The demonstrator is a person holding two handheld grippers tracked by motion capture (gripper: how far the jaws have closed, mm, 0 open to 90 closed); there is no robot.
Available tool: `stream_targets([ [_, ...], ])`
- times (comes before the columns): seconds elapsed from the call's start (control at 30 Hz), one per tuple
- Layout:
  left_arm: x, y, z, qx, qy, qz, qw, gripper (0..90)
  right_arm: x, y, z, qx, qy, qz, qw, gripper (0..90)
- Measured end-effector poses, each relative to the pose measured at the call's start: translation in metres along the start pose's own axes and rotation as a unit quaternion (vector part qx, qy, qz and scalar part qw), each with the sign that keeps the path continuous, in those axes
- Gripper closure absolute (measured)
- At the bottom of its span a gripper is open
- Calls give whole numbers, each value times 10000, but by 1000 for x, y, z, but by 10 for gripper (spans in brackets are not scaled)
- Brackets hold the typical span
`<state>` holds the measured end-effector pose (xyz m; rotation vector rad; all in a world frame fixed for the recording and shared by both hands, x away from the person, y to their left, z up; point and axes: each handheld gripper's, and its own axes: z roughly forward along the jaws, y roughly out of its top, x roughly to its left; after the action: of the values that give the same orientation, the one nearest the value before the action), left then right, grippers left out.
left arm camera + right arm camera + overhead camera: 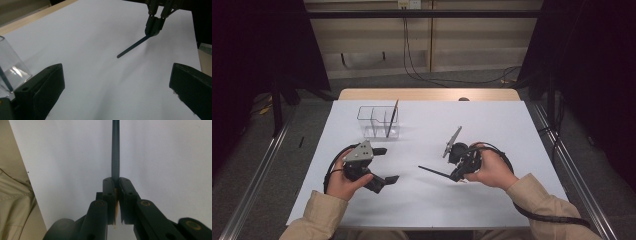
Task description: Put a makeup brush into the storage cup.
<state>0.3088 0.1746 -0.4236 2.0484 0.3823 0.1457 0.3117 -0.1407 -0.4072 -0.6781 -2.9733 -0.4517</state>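
So, scene: white rectangular sheet-covered table (pixel 492 200), person seated at 6 o'clock edge, one black two-jaw gripper per hand.
R gripper (pixel 455 175): at approx 4 o'clock from table centre, jaws pressed together, pinching a thin dark pencil-like stick (pixel 435 172) by its end; R gripper view shows pale wood of the stick (pixel 115 157) betw. the pads.
Stick position: juts from the R jaws toward 9 o'clock, pointing at the L gripper, tilted slightly down; tip looks just above or at the sheet, can't tell which. L gripper view shows same stick (pixel 132 47) sticking out of the far gripper (pixel 152 31).
L gripper (pixel 387 165): at approx 8 o'clock from table centre, jaws spread wide, nothing betw. them, aimed toward 3 o'clock; bare sheet seen betw. the jaws.
Clear plastic divided holder (pixel 371 121): at approx 11 o'clock, upright, well apart from R gripper, near L gripper.
Second dark stick (pixel 392 119): stands leaning in the holder's right compartment, top end past the rim.
Grippers: apart, stick tip lies betw. them, touching neither L jaw.
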Motion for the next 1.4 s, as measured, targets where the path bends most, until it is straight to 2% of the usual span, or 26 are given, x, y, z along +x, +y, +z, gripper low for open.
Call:
stream_targets([
  [0.13,-3,6,8,282,-122,68,9995,0,3,2,0,13,8,-38,10000,840],
  [0.17,-4,9,10,471,-150,115,9987,0,3,3,0,10,20,-72,10000,840],
  [0.27,-5,12,17,763,-239,167,9967,0,5,4,1,20,26,-88,10000,840],
  [0.43,-6,17,25,1081,-394,204,9931,0,6,5,3,1,41,-142,9999,840],
  [0.47,-6,19,27,1182,-433,215,9918,0,6,5,3,21,52,-169,9998,840],
  [0.57,-8,20,31,1283,-484,240,9903,0,7,5,4,1,53,-159,9999,840],
  [0.63,-9,21,34,1452,-501,246,9878,0,8,5,4,2,37,-149,9999,840],
  [0.77,-12,24,39,1630,-548,313,9846,13,9,5,4,32,43,-211,9998,840],
  [0.83,-13,26,41,1673,-537,315,9839,36,9,5,4,14,38,-214,9998,840],
  [1.0,-15,32,43,1831,-587,520,9800,132,11,6,5,28,43,-216,9998,840],
  [1.23,-15,39,45,1994,-636,592,9761,234,12,7,4,19,88,-275,9996,839],
  [1.4,-15,42,48,2102,-761,719,9720,322,14,8,4,-1,142,-267,9995,840],
])
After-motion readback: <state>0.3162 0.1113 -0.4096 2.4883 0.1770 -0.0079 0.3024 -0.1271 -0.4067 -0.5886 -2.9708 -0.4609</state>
